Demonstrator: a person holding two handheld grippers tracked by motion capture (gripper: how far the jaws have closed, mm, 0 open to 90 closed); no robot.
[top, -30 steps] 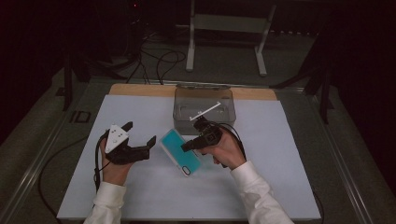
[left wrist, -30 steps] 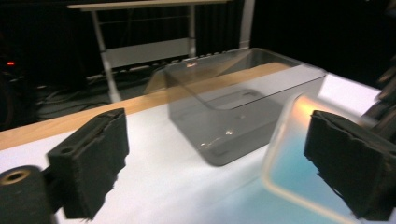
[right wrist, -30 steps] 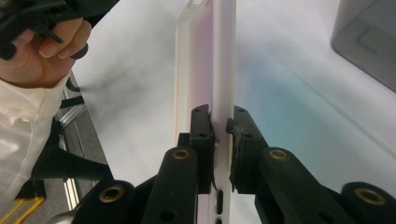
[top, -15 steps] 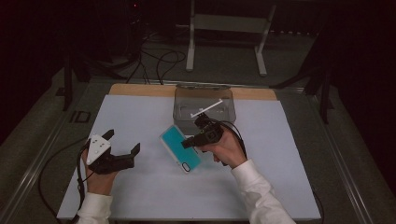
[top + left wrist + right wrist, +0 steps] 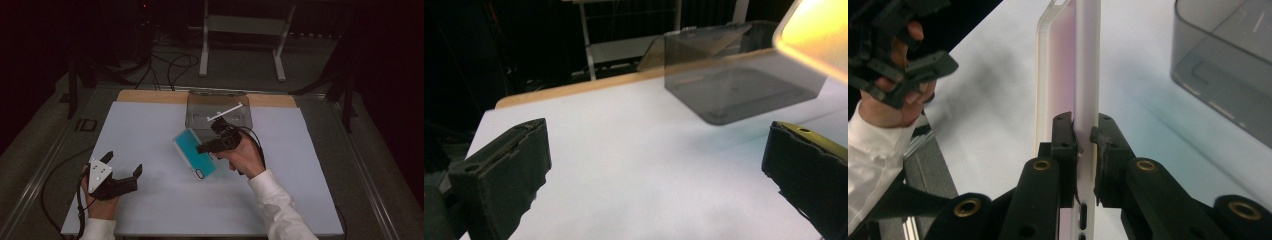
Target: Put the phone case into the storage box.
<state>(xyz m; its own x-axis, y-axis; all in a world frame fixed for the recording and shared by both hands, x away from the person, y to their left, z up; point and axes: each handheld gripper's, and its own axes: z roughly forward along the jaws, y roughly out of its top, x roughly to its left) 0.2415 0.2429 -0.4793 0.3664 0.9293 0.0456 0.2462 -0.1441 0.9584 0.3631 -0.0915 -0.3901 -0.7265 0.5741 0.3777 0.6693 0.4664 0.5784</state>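
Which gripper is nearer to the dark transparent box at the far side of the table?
The right gripper: it holds the phone case just in front of the box. The left gripper, open, is far off near the table's front left corner.

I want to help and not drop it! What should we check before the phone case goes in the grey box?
1. Right gripper pinching the phone case edge: ok.
2. Case lifted off the white mat: cannot tell.
3. Grey box open on top: ok.
4. Box free inside: not ok, a white stick lies across it.
5. Left gripper open and out of the way: ok.
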